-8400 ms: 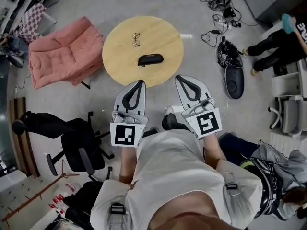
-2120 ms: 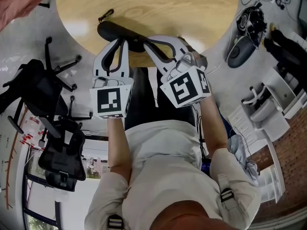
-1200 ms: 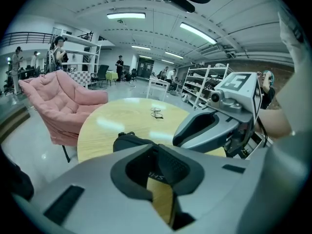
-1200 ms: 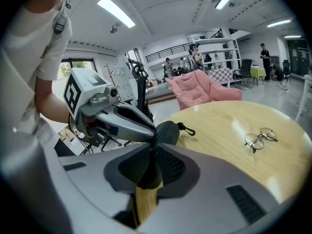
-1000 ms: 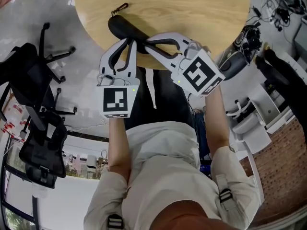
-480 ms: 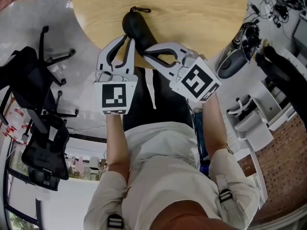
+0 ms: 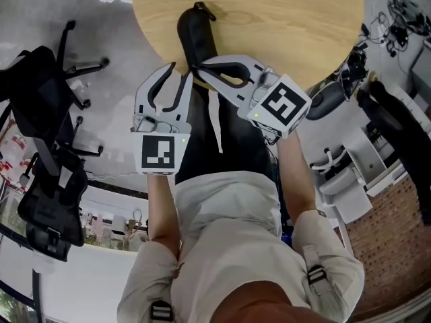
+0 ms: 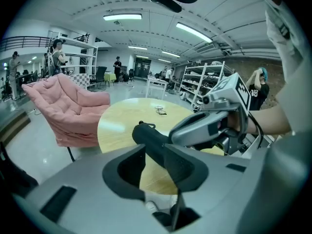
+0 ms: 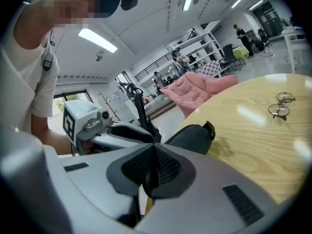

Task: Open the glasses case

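We see the black glasses case (image 7: pixel 194 36) lying on the round wooden tabletop (image 7: pixel 289 25). It runs lengthwise away from the person, with its near end at the tabletop's closest edge and a small loop at its far end. The case is zipped shut.

The left gripper (image 7: pixel 180 73) comes in from the near side. Its jaws stand apart and have just been opening. In the left gripper view the gap of the left gripper (image 8: pixel 155 157) holds nothing, and the case (image 8: pixel 148 135) runs on just past its right-hand jaw.

The right gripper (image 7: pixel 200 64) reaches in from the right and lies across in front of the left one, tips at the case's near end. In the right gripper view the pads of the right gripper (image 9: pixel 155 152) are pressed together, and we cannot make out anything pinched between them. The case (image 9: pixel 190 133) rises just behind them.

A pair of glasses (image 9: pixel 280 105) lies well apart on the far side of the tabletop. A pink cushioned seat (image 8: pixel 68 106) stands beyond it, and a black office chair (image 7: pixel 40 113) stands on the floor to the left.
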{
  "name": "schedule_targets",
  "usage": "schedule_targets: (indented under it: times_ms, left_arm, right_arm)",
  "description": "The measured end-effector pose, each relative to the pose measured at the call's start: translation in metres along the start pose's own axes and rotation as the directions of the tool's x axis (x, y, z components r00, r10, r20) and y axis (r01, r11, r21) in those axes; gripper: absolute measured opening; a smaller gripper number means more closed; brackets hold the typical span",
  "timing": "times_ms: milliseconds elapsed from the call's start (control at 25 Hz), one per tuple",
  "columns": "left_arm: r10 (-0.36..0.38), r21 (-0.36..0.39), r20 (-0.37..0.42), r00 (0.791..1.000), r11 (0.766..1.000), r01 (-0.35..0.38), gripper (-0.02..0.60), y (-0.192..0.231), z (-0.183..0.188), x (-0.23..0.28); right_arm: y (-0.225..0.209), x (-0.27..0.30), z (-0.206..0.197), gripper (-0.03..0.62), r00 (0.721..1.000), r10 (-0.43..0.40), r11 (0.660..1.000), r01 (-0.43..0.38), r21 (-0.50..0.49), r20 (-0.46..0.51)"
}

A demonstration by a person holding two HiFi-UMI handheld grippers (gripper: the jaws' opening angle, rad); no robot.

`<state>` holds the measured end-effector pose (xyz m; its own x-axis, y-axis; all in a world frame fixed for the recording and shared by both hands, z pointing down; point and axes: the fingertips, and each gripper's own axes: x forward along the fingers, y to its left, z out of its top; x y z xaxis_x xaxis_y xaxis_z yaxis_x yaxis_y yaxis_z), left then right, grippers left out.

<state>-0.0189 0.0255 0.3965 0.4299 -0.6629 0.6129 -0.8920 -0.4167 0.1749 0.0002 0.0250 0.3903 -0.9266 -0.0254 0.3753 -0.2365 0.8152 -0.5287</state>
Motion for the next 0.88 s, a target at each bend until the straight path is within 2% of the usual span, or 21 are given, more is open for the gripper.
schedule_targets:
  times_ms: [160, 400, 560, 720, 880]
  left_arm:
    - [0.004, -0.021, -0.013, 1.000, 1.000, -0.004, 0.166, 0.007, -0.013, -0.011]
    - [0.018, -0.036, -0.039, 0.999, 0.999, -0.019, 0.307, 0.009, -0.032, -0.005]
    - [0.069, -0.045, -0.048, 0.996, 0.996, -0.071, 0.330, 0.019, -0.043, 0.003]
    - [0.125, -0.024, -0.054, 0.991, 0.992, -0.126, 0.330, 0.029, -0.042, 0.012]
    - [0.132, -0.009, -0.063, 0.989, 0.991, -0.133, 0.330, 0.029, -0.040, 0.015]
  right_arm:
    - [-0.001, 0.022, 0.011, 0.020, 1.000, 0.004, 1.000, -0.005, 0.027, 0.028]
    - [0.001, 0.045, 0.022, 0.020, 0.999, 0.015, 0.999, -0.017, 0.050, 0.040]
    - [0.003, 0.054, 0.026, 0.020, 0.998, 0.010, 0.996, -0.015, 0.083, 0.056]
    - [-0.001, 0.052, 0.030, 0.020, 0.997, -0.035, 0.994, 0.027, 0.105, 0.076]
    - [-0.008, 0.043, 0.033, 0.020, 0.992, -0.086, 0.990, 0.074, 0.121, 0.095]
